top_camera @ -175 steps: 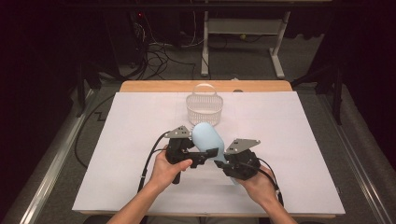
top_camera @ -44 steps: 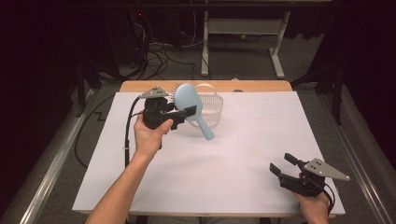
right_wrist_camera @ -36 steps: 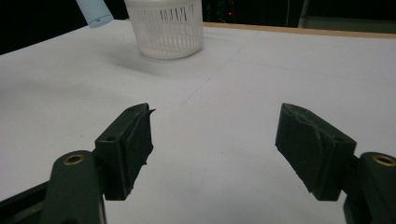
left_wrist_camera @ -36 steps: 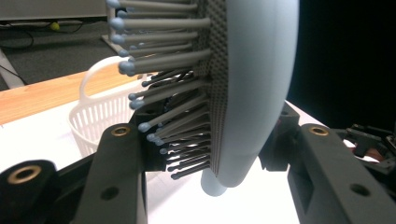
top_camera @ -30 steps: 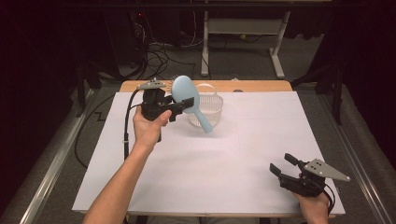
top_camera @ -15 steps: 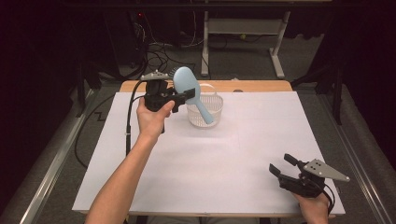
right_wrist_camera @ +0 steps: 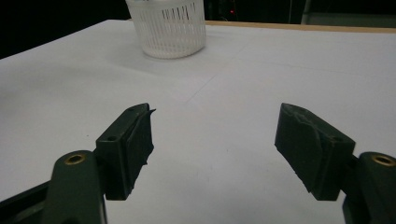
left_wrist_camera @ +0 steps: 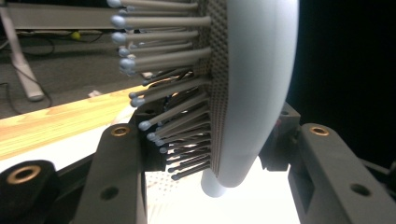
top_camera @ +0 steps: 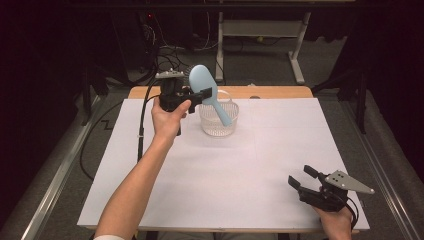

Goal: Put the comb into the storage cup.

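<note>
Hairbrush point(top_camera: 206, 90): pale blue, smooth plastic, oval head with a tapering straight handle. In the left gripper view the hairbrush point(left_wrist_camera: 243, 88) shows a rounded glossy back, a dotted grey cushion pad and rows of thin grey bristles with small ball tips. It is held in the air at the far left of the table, head up and to the left, handle slanting down and right so that its end lies over the basket.

Left gripper point(top_camera: 197, 95): black, matte, clamped on the hairbrush where head meets handle; jaws drawn in on either side of it, one against the bristle side, one against the back.

Basket point(top_camera: 219, 119): small, round, translucent white plastic, walls made of fine vertical slats, standing on the table at far centre. In the right gripper view the basket point(right_wrist_camera: 166, 25) sits far off, upright.

Right gripper point(top_camera: 301, 177): near right, resting low over the table, jaws spread wide with nothing between them; pads ribbed, dark.

Table point(top_camera: 280, 150): covered by a plain white sheet, a wooden edge showing at the far side.

No readable writing or labels.
</note>
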The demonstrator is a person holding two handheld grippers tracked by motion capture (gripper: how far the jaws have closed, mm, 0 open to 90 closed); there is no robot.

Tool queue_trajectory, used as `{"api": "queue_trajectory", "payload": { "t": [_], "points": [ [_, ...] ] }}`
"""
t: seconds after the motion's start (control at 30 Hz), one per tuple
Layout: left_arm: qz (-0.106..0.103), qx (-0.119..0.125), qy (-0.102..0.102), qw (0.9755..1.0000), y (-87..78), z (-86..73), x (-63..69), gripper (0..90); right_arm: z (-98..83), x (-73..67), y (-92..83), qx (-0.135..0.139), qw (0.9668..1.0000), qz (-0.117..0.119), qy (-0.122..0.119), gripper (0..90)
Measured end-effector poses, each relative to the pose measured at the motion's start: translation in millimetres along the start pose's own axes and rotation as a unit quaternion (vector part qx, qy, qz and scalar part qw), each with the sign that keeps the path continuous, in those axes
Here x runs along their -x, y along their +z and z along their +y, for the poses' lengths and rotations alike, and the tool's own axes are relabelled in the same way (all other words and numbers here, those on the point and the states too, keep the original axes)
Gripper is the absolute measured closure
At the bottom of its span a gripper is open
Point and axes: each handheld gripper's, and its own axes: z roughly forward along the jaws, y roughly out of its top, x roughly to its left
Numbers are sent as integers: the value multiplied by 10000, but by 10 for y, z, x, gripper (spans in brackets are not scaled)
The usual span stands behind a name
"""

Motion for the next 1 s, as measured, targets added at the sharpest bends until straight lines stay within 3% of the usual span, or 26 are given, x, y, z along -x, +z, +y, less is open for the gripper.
{"api": "queue_trajectory", "payload": {
  "t": [0.13, 0.27, 0.73, 1.0],
  "points": [
    [99, -59, 53, 9999, 11, 28, -6, 536, 0, 3, 5, 3, 10000, 8, -24, 281],
    [149, 31, 3, 9999, 44, 56, -30, 536, -1, -8, 5, -11, 10000, -11, -29, 281],
    [554, -3, 71, 9984, 315, 114, -143, 535, -1, -6, -2, 21, 10000, -26, -46, 279],
    [635, -81, 41, 9979, 434, 80, -189, 532, -1, -3, -2, 19, 10000, -18, -57, 278]
  ]
}}
